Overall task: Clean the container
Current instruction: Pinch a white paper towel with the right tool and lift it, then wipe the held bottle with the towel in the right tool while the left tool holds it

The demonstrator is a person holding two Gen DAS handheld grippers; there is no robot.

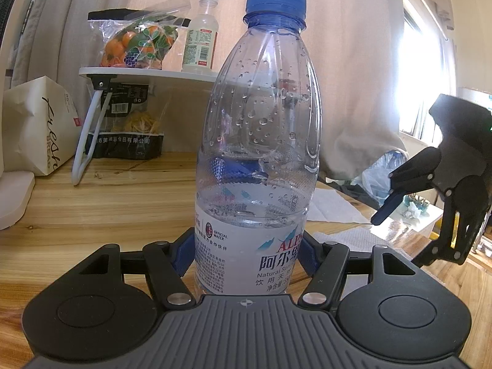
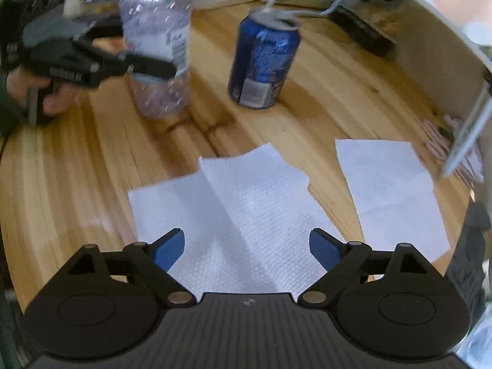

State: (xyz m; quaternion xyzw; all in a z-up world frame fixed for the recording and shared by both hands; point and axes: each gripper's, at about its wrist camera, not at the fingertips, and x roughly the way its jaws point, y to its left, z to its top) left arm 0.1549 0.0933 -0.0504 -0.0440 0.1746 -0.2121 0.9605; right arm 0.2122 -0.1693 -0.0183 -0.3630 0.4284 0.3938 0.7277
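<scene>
A clear water bottle (image 1: 258, 153) with a blue cap and a white label stands upright on the wooden table, partly full, with droplets inside. My left gripper (image 1: 246, 255) is shut on the bottle's lower body at the label. The bottle also shows in the right wrist view (image 2: 156, 46), with the left gripper (image 2: 147, 70) clamped around it. My right gripper (image 2: 246, 246) is open and empty, hovering over a white paper towel (image 2: 240, 203) on the table. It also shows at the right edge of the left wrist view (image 1: 387, 203).
A blue drink can (image 2: 264, 61) stands behind the towel. A second paper towel (image 2: 390, 184) lies to the right. A white folding shelf (image 1: 147, 72) holds a fruit bag (image 1: 138, 46) and a small bottle (image 1: 201, 37). A paper bread bag (image 1: 40, 126) stands at the left.
</scene>
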